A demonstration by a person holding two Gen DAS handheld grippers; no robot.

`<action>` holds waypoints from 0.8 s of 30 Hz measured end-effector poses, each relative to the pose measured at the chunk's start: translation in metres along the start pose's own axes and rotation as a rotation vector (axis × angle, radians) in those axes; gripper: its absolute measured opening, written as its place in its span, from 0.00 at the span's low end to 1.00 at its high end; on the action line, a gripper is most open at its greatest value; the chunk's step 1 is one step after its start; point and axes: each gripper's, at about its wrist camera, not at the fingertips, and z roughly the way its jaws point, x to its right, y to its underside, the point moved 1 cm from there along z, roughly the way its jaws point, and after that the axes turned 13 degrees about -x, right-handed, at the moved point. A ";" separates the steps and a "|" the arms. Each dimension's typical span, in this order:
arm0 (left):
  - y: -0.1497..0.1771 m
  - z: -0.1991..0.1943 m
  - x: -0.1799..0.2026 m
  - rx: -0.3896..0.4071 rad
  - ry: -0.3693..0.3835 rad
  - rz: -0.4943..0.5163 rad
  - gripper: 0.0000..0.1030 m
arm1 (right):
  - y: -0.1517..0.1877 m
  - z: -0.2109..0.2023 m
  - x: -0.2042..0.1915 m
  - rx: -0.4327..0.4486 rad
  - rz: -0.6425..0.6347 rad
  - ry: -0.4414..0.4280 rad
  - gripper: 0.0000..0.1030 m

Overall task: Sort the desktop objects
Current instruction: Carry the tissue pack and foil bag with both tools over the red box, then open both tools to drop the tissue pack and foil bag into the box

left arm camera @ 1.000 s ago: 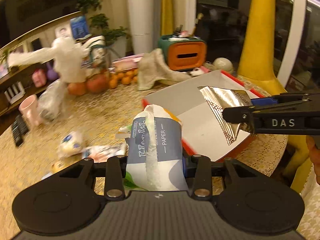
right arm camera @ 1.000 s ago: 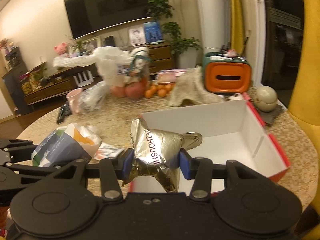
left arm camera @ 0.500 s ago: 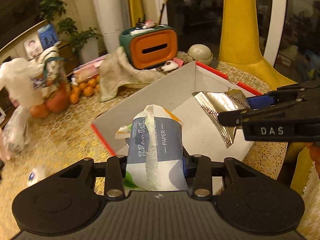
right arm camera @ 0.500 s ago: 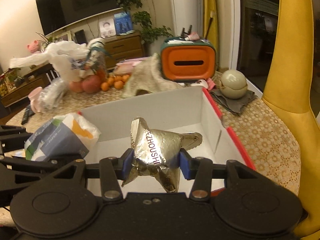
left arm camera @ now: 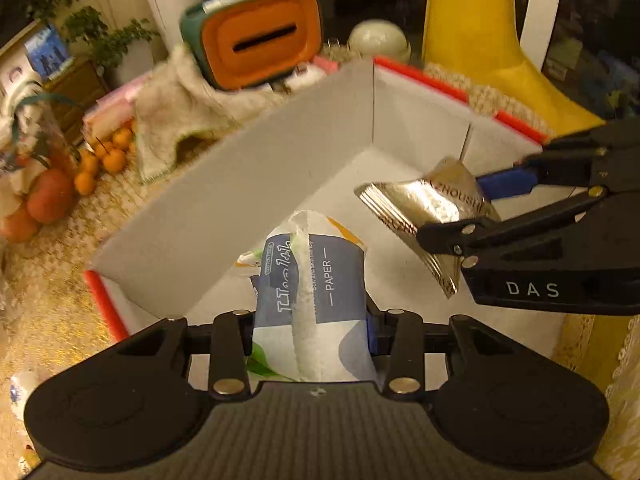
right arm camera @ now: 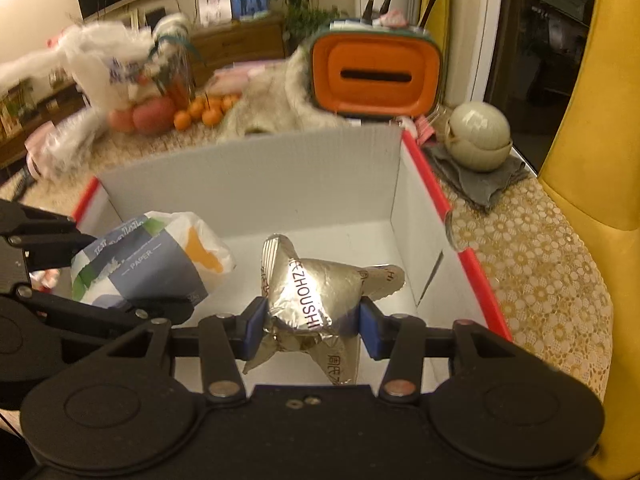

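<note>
My left gripper (left arm camera: pixel 311 320) is shut on a blue-and-white tissue pack (left arm camera: pixel 316 304) and holds it over the open red-rimmed white box (left arm camera: pixel 240 184). The pack also shows at the left of the right wrist view (right arm camera: pixel 148 264). My right gripper (right arm camera: pixel 312 320) is shut on a crumpled silver foil packet (right arm camera: pixel 316 292) and holds it over the same box (right arm camera: pixel 256 184). In the left wrist view the foil packet (left arm camera: pixel 424 208) hangs at the right, close beside the tissue pack.
Behind the box stand an orange tissue holder (right arm camera: pixel 376 72), a beige cloth (left arm camera: pixel 180 108), oranges (right arm camera: pixel 204 112), apples and a white bag (right arm camera: pixel 104 68). A round grey-green pot (right arm camera: pixel 480 136) sits on a cloth at the right. A yellow chair (right arm camera: pixel 600 120) flanks the table edge.
Both grippers have moved forward and over the box with their loads still held. The box now fills the middle of both views.
</note>
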 end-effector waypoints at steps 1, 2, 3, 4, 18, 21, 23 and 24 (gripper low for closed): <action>-0.001 0.004 -0.001 -0.013 0.005 -0.002 0.38 | 0.000 0.003 -0.001 -0.008 -0.008 0.005 0.45; -0.001 0.007 -0.001 -0.027 0.008 -0.004 0.38 | 0.000 0.005 -0.001 -0.015 -0.013 0.004 0.45; -0.002 0.010 -0.002 -0.043 0.017 -0.005 0.38 | -0.001 0.008 -0.001 -0.024 -0.014 0.002 0.45; -0.003 0.013 -0.002 -0.056 0.028 -0.005 0.38 | -0.002 0.010 -0.002 -0.032 -0.018 0.003 0.46; -0.008 0.031 -0.008 -0.163 0.066 -0.026 0.56 | 0.001 0.030 0.005 -0.122 -0.015 0.041 0.49; -0.006 0.027 -0.009 -0.144 0.069 -0.029 0.63 | 0.001 0.028 0.006 -0.114 -0.006 0.037 0.53; -0.004 0.023 -0.009 -0.133 0.076 -0.034 0.63 | 0.001 0.025 0.007 -0.107 -0.003 0.040 0.56; -0.003 0.021 -0.010 -0.128 0.080 -0.037 0.63 | 0.001 0.023 0.007 -0.103 -0.004 0.042 0.57</action>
